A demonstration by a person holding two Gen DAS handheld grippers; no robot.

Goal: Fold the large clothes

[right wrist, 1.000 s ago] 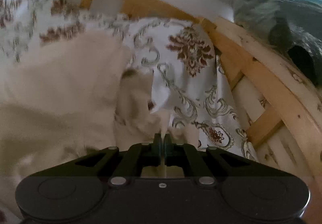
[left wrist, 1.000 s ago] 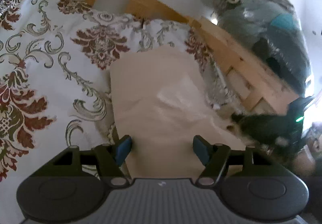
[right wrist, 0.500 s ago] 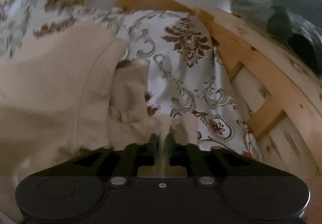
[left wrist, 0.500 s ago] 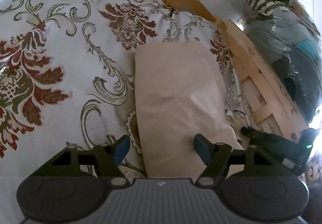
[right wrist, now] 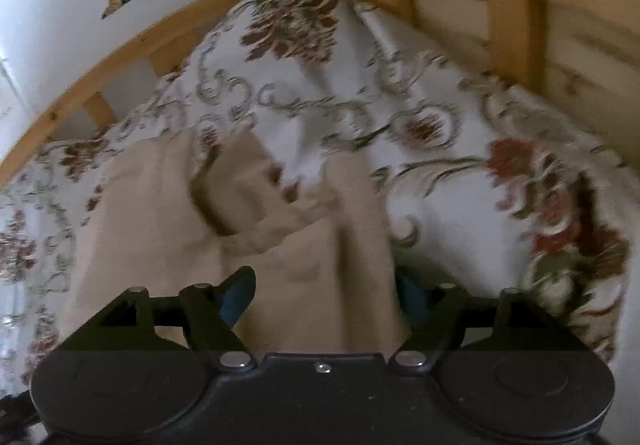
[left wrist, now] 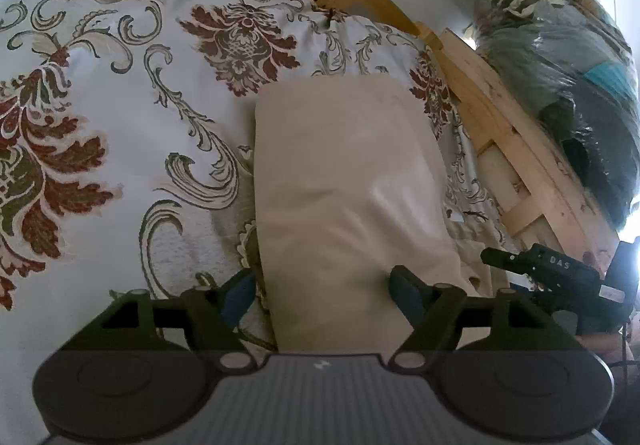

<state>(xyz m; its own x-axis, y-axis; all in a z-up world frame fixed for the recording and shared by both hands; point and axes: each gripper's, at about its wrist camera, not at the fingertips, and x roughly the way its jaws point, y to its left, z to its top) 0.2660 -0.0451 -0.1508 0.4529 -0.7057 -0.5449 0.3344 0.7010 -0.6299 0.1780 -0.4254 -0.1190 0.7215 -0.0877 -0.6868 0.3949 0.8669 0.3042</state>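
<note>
**Beige garment mostly folded, one ragged end left to tidy**

The left gripper [left wrist: 322, 295] has its two blue-padded fingers spread wide with nothing between them; they straddle the near end of the beige garment [left wrist: 348, 181] and appear to hover just above it rather than pinch it. The right gripper [right wrist: 324, 295] is likewise spread wide, cloth lying between and under its fingers, though no pad is closed on any fold; the right-hand pad is partly hidden by the fabric.

From the left wrist view the garment lies as a long, narrow, fairly flat panel on the floral bedspread [left wrist: 120, 117], its far end squared off and its left edge straight. That suggests the lengthwise folds are done. The right wrist view is blurred, yet it shows the garment's right side less neat: a loose flap [right wrist: 240, 189] stands up and curls over, with a bunched ridge beside it.

The bedspread reaches out to the wooden bed frame [left wrist: 500, 125], beyond which a plastic-wrapped bundle [left wrist: 560, 45] sits against the wall.

By my judgement the work is well past halfway. What remains is flattening that loose flap, then probably one crosswise fold to bring the long panel into a compact stack.
</note>
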